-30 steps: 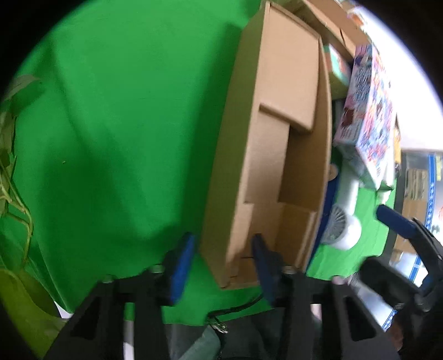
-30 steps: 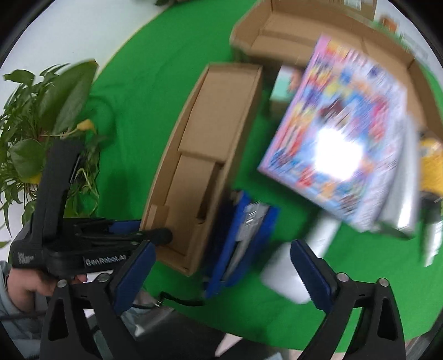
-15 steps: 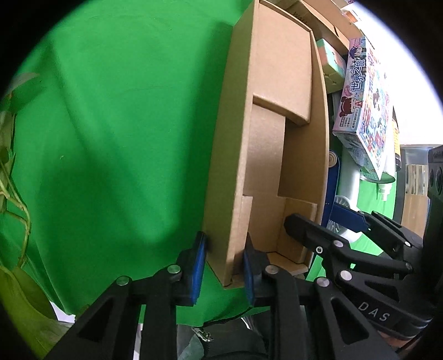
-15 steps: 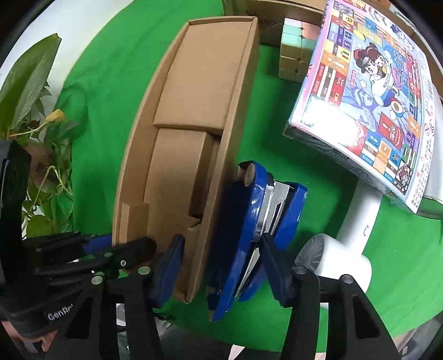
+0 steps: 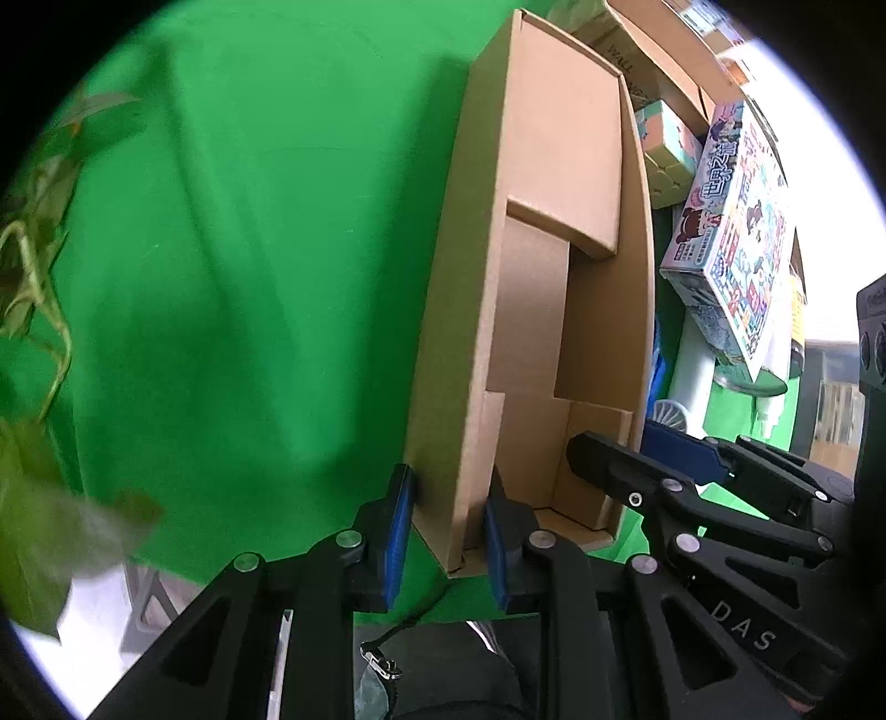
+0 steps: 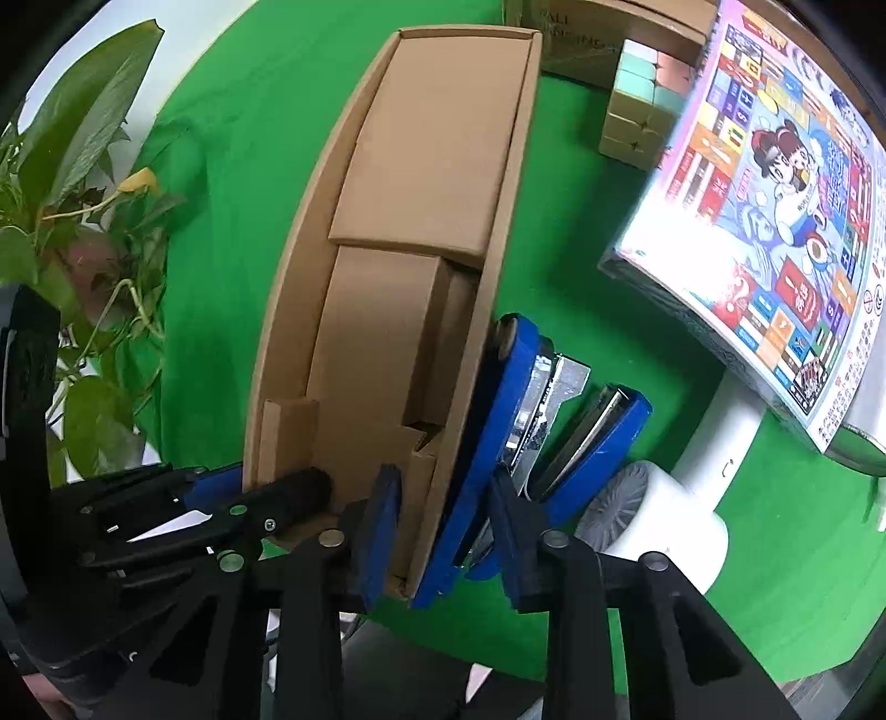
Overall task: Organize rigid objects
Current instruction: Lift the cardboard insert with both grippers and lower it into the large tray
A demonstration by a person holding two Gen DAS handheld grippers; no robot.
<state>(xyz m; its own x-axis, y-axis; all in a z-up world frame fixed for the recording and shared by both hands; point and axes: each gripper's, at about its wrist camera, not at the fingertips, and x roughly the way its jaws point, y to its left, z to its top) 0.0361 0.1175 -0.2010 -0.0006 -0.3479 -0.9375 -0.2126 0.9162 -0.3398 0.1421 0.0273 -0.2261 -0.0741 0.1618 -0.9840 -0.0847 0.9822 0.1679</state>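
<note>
A long open cardboard box [image 5: 554, 277] lies on the green cloth [image 5: 249, 249]. My left gripper [image 5: 448, 531] is shut on the box's left wall at the near corner, one pad outside and one inside. A blue stapler [image 6: 587, 437], opened into a V, leans against the box's [image 6: 432, 166] right wall. My right gripper [image 6: 443, 531] points down with its jaws closing. The right wall and the stapler's nearer blue arm are pinched between its pads. One pad is inside the box, the other between the stapler's arms. In the right wrist view the left gripper [image 6: 260, 487] shows at the lower left.
To the right lie a colourful board-game box [image 6: 775, 221], a pastel puzzle cube [image 6: 642, 111] and a white hand fan [image 6: 664, 498]. A larger cardboard carton [image 6: 598, 33] stands behind. A leafy plant [image 6: 83, 194] borders the cloth on the left.
The right gripper came down from wide open and closed around the box's right wall and the stapler arm. The left gripper's jaws narrowed onto the left wall.
</note>
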